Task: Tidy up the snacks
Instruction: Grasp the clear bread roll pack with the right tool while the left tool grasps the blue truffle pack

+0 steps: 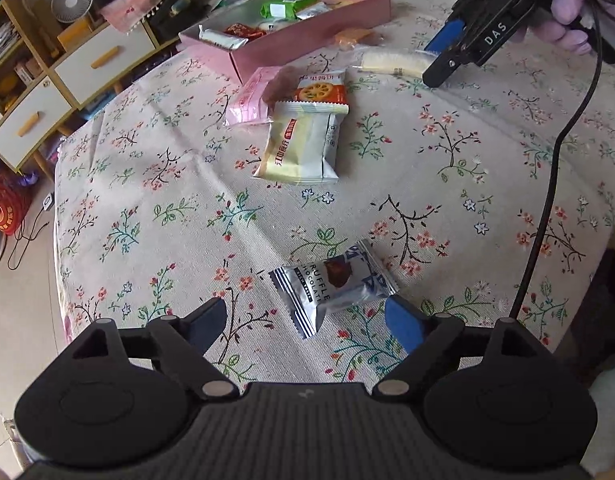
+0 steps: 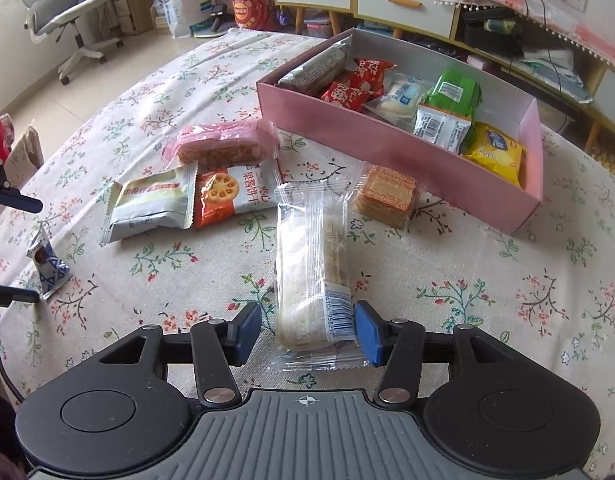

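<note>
1. Left gripper [image 1: 305,316] stood wide apart over the truffle packet [image 1: 333,286], which lay on the worktop [image 1: 147,184]; one blue pad sat just beside the wrapper, not pressing it.
2. Right gripper [image 2: 307,330] straddled the near end of the rice bar [image 2: 311,276]; its right pad touched the clear wrapper, its left pad stood off, so the bar was not yet clamped.
3. Pink box [image 2: 387,140] held the snacks already sorted: a grey bar, red packets, a white one, a green one and a yellow one.
4. Left to sort, as judged from the worktop: the truffle packet, the rice bar, the wafer [image 2: 385,196], the pink bar [image 2: 223,146], the biscuit packet [image 2: 235,194] and the cream packet [image 2: 151,206].
5. Roughly half of the task appeared done.
</note>
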The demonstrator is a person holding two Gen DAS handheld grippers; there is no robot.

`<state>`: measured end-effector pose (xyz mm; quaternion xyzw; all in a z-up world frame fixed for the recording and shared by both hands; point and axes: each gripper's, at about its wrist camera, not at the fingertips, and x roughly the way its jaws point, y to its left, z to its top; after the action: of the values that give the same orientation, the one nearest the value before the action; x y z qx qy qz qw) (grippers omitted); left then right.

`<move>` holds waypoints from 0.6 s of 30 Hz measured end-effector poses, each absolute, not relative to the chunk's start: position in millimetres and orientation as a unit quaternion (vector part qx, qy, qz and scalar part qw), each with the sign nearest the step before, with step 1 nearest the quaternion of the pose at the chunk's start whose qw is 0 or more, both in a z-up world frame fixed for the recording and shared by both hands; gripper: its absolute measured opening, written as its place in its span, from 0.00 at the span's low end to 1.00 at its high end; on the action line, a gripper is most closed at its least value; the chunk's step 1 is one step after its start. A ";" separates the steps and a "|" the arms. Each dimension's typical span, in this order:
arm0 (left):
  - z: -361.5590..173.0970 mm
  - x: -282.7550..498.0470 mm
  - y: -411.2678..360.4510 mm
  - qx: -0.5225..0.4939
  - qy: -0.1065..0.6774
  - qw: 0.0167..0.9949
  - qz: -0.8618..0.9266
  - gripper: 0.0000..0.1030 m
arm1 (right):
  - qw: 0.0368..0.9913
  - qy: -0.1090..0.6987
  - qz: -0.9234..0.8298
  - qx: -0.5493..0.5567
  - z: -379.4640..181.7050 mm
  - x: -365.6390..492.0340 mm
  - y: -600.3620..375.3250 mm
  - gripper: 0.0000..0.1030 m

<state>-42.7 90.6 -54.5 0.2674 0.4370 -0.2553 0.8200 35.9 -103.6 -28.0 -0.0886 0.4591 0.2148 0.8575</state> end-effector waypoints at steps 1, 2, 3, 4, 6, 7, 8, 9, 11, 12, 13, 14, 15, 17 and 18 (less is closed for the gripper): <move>-53.9 -42.7 89.9 0.268 0.436 0.821 -0.252 0.82 | 0.857 0.460 0.214 -0.090 -28.5 36.1 -103.2 0.49; -53.8 -41.7 89.0 0.268 0.434 0.824 -0.247 0.82 | 0.857 0.460 0.213 -0.091 -28.8 36.2 -102.8 0.49; -54.3 -39.9 88.1 0.266 0.434 0.826 -0.243 0.82 | 0.858 0.459 0.212 -0.091 -29.0 36.3 -102.4 0.49; -54.3 -38.8 87.0 0.260 0.434 0.829 -0.237 0.83 | 0.858 0.459 0.211 -0.092 -29.2 36.5 -102.4 0.49; -55.7 -32.8 84.9 0.236 0.434 0.841 -0.220 0.83 | 0.859 0.458 0.208 -0.093 -30.0 37.6 -102.8 0.49; -55.9 -28.9 84.2 0.224 0.432 0.849 -0.207 0.81 | 0.860 0.458 0.206 -0.093 -30.5 38.2 -102.9 0.49; -55.8 -24.8 83.5 0.217 0.429 0.856 -0.191 0.79 | 0.861 0.457 0.203 -0.094 -30.7 39.0 -103.3 0.49; -55.8 -20.1 83.5 0.211 0.427 0.862 -0.174 0.77 | 0.862 0.456 0.200 -0.093 -30.8 39.9 -103.6 0.49; -55.3 -12.9 86.8 0.192 0.430 0.869 -0.152 0.72 | 0.865 0.453 0.197 -0.089 -30.2 41.4 -103.8 0.49; -54.8 -10.3 89.2 0.180 0.437 0.869 -0.149 0.69 | 0.866 0.452 0.196 -0.088 -29.7 42.0 -103.6 0.49; -54.1 -8.8 91.7 0.168 0.445 0.867 -0.149 0.67 | 0.867 0.451 0.196 -0.087 -29.3 42.2 -103.0 0.49; -53.1 -8.1 94.5 0.154 0.454 0.865 -0.150 0.64 | 0.867 0.450 0.197 -0.086 -29.0 42.3 -102.1 0.49; -52.4 -8.4 96.8 0.141 0.464 0.862 -0.151 0.60 | 0.867 0.449 0.199 -0.087 -28.9 42.3 -101.0 0.49; -51.8 -9.0 99.4 0.122 0.481 0.855 -0.151 0.57 | 0.866 0.448 0.201 -0.090 -29.4 42.2 -98.1 0.49; -51.2 -9.7 100.4 0.115 0.486 0.853 -0.152 0.54 | 0.866 0.448 0.202 -0.091 -29.8 42.3 -96.7 0.49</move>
<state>-9.7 100.4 -51.2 0.1149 0.4857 -0.1525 0.8530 42.3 -96.7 -29.8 -0.0909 0.4483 0.2017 0.8661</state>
